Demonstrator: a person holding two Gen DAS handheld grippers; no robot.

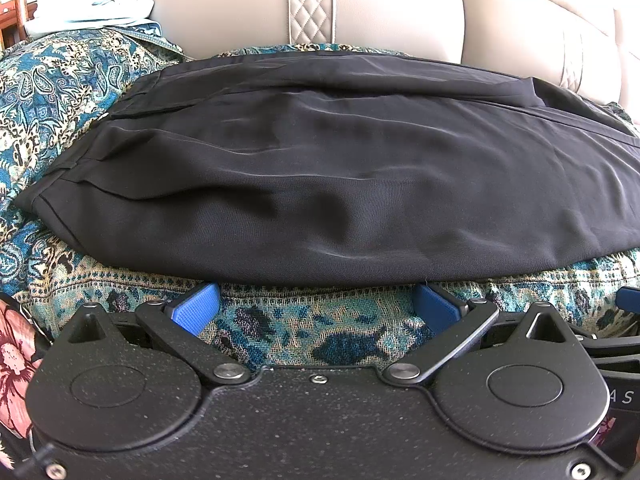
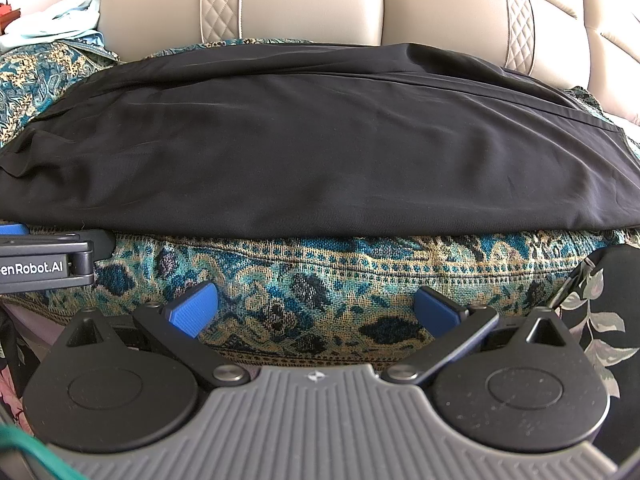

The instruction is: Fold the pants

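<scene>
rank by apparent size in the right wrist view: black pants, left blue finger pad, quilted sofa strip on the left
1. black pants
2. quilted sofa strip
3. left blue finger pad, which sits nearest the camera, so its true size relative to the strip is unsure.

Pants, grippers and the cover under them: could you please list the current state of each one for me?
Black pants: folded, lying flat across the cover, held by neither gripper.
Left gripper: open, empty, fingertips at the near edge of the pants.
Right gripper: open, empty, short of the pants.
Patterned cover: spread over the sofa seat, under the pants.
Beige sofa back: upright behind the pants.
</scene>
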